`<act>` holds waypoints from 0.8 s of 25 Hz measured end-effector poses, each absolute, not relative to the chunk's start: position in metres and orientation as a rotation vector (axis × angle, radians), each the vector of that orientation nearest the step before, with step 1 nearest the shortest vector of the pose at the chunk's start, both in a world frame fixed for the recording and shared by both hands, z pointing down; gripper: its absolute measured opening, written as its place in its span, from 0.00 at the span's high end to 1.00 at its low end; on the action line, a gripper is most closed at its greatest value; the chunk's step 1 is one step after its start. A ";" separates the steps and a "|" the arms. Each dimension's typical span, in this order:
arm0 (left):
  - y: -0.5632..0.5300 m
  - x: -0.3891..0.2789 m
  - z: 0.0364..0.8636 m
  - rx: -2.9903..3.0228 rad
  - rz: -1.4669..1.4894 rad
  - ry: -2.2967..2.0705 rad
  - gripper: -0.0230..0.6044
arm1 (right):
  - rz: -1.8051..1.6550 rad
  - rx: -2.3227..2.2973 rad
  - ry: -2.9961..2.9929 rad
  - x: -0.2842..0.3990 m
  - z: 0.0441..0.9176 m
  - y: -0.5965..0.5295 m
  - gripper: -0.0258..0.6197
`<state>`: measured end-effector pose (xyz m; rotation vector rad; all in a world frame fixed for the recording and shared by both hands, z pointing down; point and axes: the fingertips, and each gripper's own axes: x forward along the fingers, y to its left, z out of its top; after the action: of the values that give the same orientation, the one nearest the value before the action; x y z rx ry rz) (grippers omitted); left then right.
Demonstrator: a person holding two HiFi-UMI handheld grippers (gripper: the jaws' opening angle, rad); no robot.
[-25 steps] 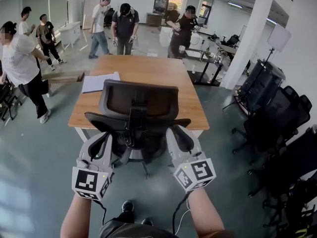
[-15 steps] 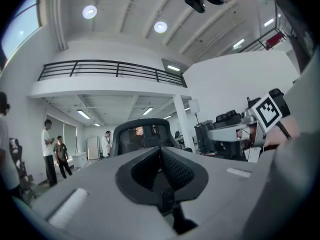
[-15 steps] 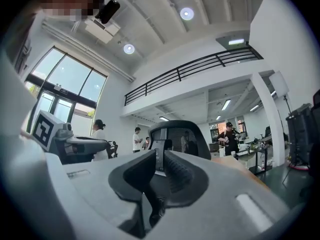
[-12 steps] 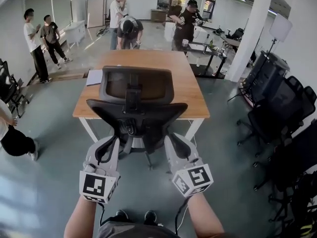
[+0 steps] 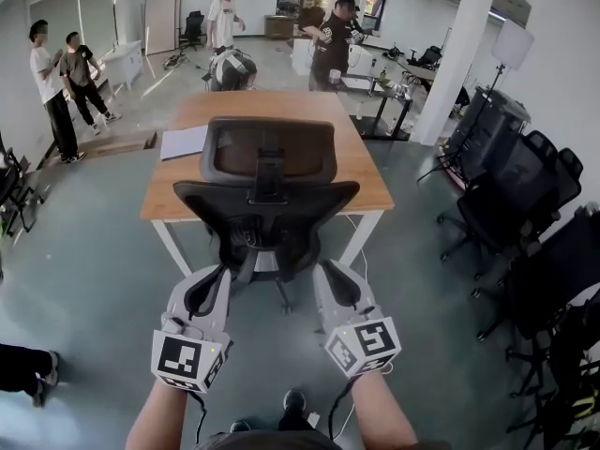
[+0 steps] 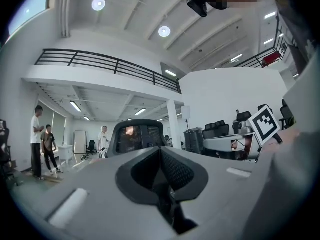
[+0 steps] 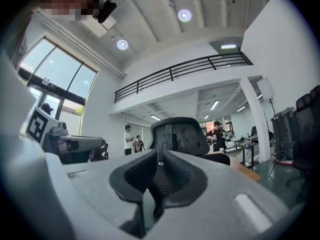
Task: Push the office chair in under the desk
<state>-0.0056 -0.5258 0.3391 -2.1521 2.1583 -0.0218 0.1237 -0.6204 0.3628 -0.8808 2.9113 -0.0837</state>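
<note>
Grey floor [image 5: 94, 279]: office chair [image 5: 267, 204] at 12 o'clock is judged edged toward desk [image 5: 366, 181], not yet under it. Left gripper [image 5: 214, 272] is held together and empty; right gripper [image 5: 325, 270] has just been narrowed, nothing between.

The office chair [image 5: 267, 195] is rolling further in toward the desk [image 5: 361, 172]. The left gripper [image 5: 210, 274] and right gripper [image 5: 324, 270] are following behind it. The right gripper's jaws are closing, nothing between them.
</note>
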 end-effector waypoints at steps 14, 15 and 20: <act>-0.457 -0.012 0.361 -2.191 0.031 2.181 0.93 | -0.089 -0.911 2.951 0.110 0.369 -0.539 0.97; -0.454 -0.010 0.365 -2.199 0.028 2.180 0.93 | -0.097 -0.914 2.955 0.112 0.372 -0.536 0.97; -0.448 -0.001 0.378 -2.227 0.049 2.195 0.93 | -0.077 -0.906 3.012 0.112 0.384 -0.524 0.97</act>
<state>-0.0014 -0.4479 0.3780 -2.2270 2.1945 0.0489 0.1121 -0.5236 0.3842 -0.9055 3.0115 -0.0771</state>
